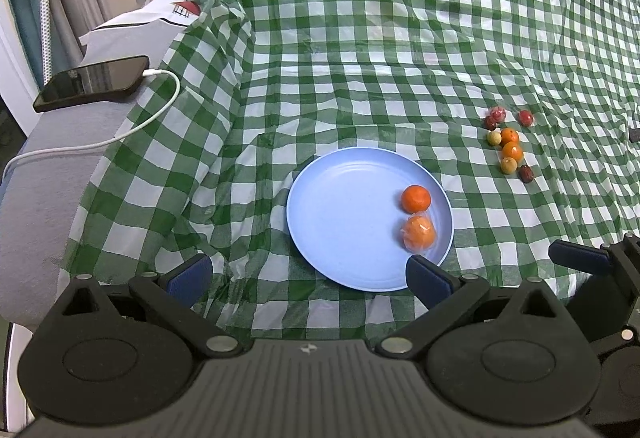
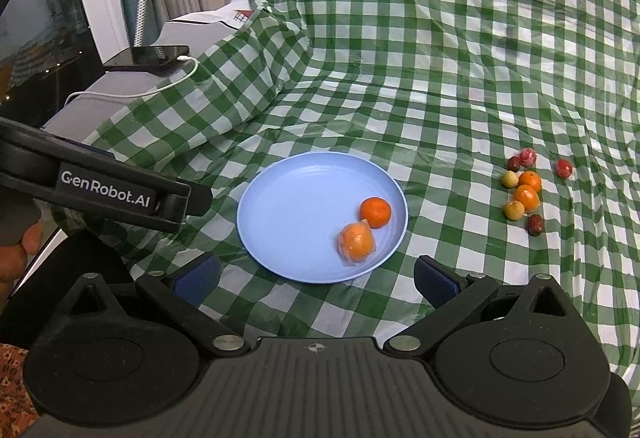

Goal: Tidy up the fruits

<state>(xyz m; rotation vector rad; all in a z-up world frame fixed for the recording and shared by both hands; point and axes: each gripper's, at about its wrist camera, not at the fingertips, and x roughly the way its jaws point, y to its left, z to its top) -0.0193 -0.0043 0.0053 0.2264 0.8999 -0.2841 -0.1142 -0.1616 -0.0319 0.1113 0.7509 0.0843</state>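
— Fruits on the left wrist view?
— Two oranges [image 1: 416, 197] lie on the blue plate [image 1: 340, 222]; small fruits [image 1: 509, 143] cluster on the checked cloth [image 1: 360, 57], well right. Left claw [image 1: 308, 278] gapes wide, empty.
— And the right wrist view?
— Same plate [image 2: 296, 213]; one wrapped orange [image 2: 356, 241] touching a bare one [image 2: 375, 212]. Right claw [image 2: 316, 278] is spread, holding nothing.

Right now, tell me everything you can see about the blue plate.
The blue plate is round, pale blue, shallow, with a raised rim, and looks like matte plastic. It lies flat on the green checked tablecloth. Two oranges sit on its right side, touching: a bare orange and a wrapped orange. Neither gripper touches it.
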